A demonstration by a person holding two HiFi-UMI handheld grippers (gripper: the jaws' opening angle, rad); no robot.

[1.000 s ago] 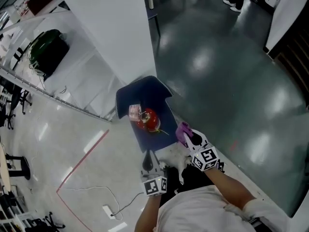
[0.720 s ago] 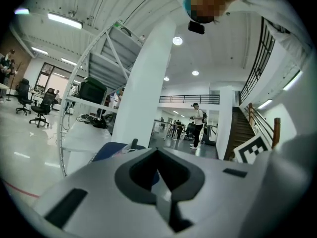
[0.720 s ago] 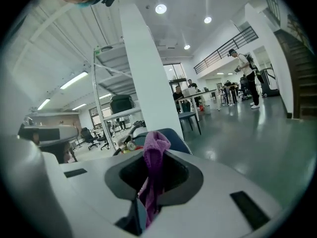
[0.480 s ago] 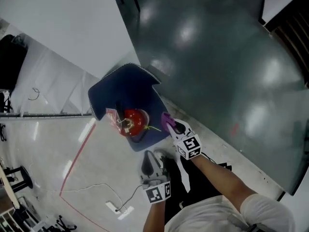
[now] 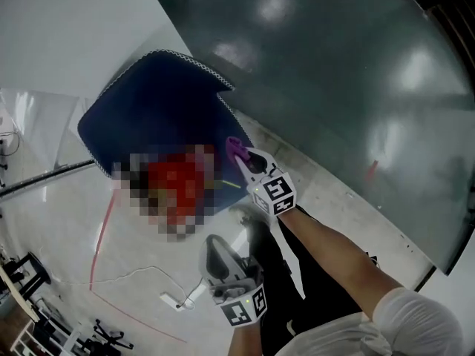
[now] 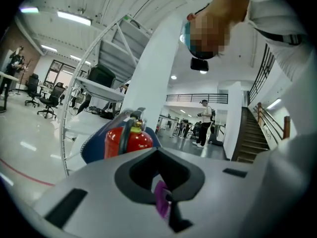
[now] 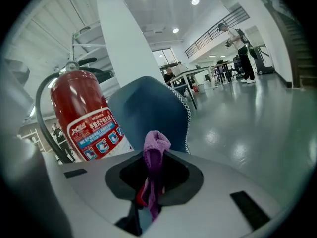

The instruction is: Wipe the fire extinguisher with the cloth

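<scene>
A red fire extinguisher (image 5: pixel 177 188), partly under a mosaic patch, stands on a dark blue mat (image 5: pixel 159 102) in the head view. In the right gripper view the extinguisher (image 7: pixel 85 117) rises at the left with its printed label facing me. My right gripper (image 5: pixel 242 155) hangs just right of it, shut on a purple cloth (image 5: pixel 235 146) that sticks up from the jaws (image 7: pixel 154 148). My left gripper (image 5: pixel 217 249) sits lower, nearer my body, jaws together, apart from the extinguisher (image 6: pixel 130 142). A small purple bit shows at its jaw seam.
A white wall panel (image 5: pixel 67 28) stands behind the mat, and a dark glossy floor (image 5: pixel 349 73) lies to the right. A white cable and plug (image 5: pixel 174 299) and a red tape line (image 5: pixel 100 243) lie on the pale floor. A person (image 6: pixel 204 118) stands far off.
The head view has swung closer to the mat. My right gripper, with the cloth, has come up beside the extinguisher's right side. The left gripper has stayed low.
</scene>
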